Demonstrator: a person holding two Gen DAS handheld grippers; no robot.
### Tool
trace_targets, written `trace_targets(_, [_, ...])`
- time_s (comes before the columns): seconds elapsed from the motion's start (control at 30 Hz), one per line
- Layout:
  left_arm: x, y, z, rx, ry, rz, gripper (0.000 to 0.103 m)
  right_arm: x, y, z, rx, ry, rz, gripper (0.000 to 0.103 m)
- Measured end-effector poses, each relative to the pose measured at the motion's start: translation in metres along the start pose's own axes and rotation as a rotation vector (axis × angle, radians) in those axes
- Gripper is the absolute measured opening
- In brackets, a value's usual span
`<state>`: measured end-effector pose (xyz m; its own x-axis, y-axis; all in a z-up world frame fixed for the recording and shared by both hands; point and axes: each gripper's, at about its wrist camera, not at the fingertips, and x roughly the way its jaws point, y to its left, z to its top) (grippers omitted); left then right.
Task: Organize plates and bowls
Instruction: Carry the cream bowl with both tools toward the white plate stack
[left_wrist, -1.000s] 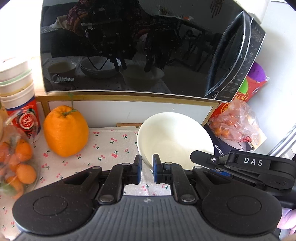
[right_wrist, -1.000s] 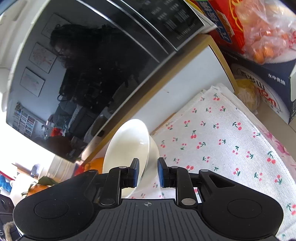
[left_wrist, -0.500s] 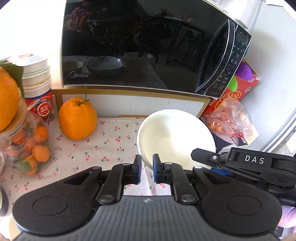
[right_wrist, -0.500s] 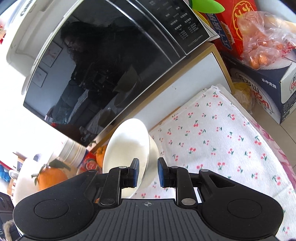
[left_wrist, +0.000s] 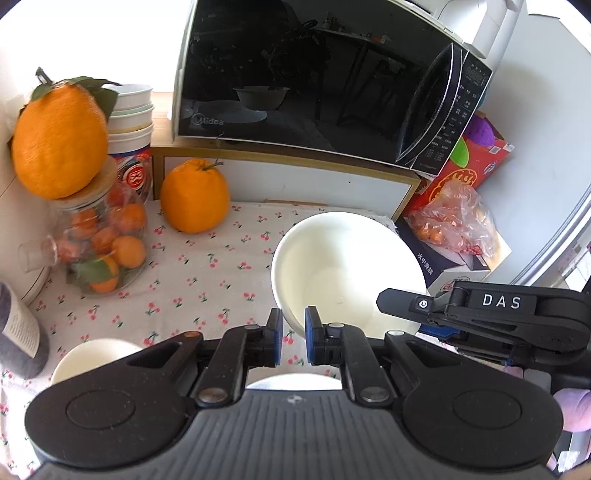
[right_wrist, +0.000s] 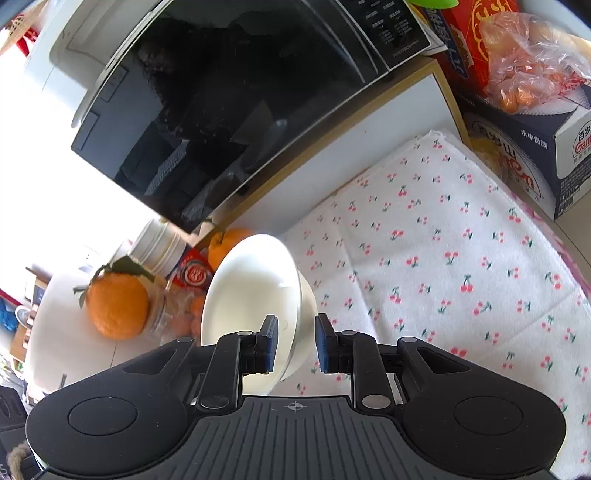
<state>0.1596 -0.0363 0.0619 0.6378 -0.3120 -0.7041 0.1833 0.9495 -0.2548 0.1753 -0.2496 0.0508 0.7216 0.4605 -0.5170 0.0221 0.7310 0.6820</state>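
White bowl rim pinched btwn both grippers' fingers, L & R.

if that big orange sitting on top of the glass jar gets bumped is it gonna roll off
Probably yes. The big orange is rounded and rests on the jar's small flat lid, which it overhangs, so a nudge could send it rolling. It looks fairly heavy for its perch, so the jar might rock too. Its leaves and stem would hardly stop it.
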Motion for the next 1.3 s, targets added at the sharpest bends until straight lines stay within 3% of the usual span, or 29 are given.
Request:
trace_targets(0.33, [-0.039, 0.033, -0.028, -0.045, -0.012, 0.015, 0.011, -0.008, 0.031, -0.039, -0.044, 0.036, 0.026, 0.022])
trace_targets(0.67, [-0.061, 0.069, -0.045, -0.079, -0.03, 0.056, 0.011, 0.01, 0.06, -0.073, -0.063, 0.095, 0.03, 0.022])
trace_targets(0.93, [-0.065, 0.101, -0.047, -0.105, -0.019, 0.09, 0.011, 0.033, 0.084, -0.092, -0.08, 0.154, 0.038, 0.023])
trace_targets(1.3, [-0.058, 0.113, -0.056, -0.078, 0.021, 0.144, 0.012, 0.058, 0.098, -0.106, -0.104, 0.194, -0.002, 0.023])
